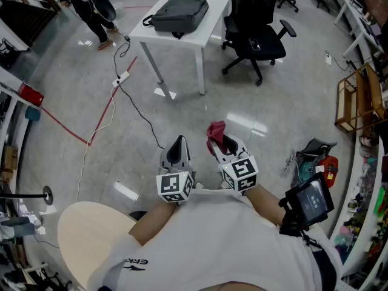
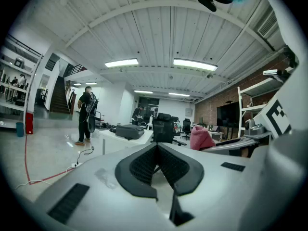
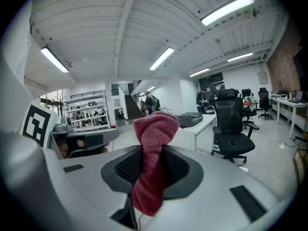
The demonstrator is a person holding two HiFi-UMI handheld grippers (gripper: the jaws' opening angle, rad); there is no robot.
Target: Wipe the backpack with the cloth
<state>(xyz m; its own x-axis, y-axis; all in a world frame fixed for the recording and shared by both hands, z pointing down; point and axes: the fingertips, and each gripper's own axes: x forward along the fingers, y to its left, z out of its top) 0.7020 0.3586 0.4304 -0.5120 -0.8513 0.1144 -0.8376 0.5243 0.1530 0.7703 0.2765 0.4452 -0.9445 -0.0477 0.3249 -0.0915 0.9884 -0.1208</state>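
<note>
Left gripper (image 1: 178,143) jaws together, right gripper (image 1: 222,143) clamps the cloth (image 1: 214,131)

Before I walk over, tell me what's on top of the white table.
A dark grey backpack lies flat on the white table, the only thing in view there. Whatever is beneath the backpack is covered. The red cloth is pinched in the right gripper.

The cloth (image 3: 155,129) drops between the jaws of my right gripper (image 3: 151,153), its lower end hidden. The backpack (image 1: 179,13) is too small for detail. The top edge cuts off a person (image 1: 88,8).
</note>
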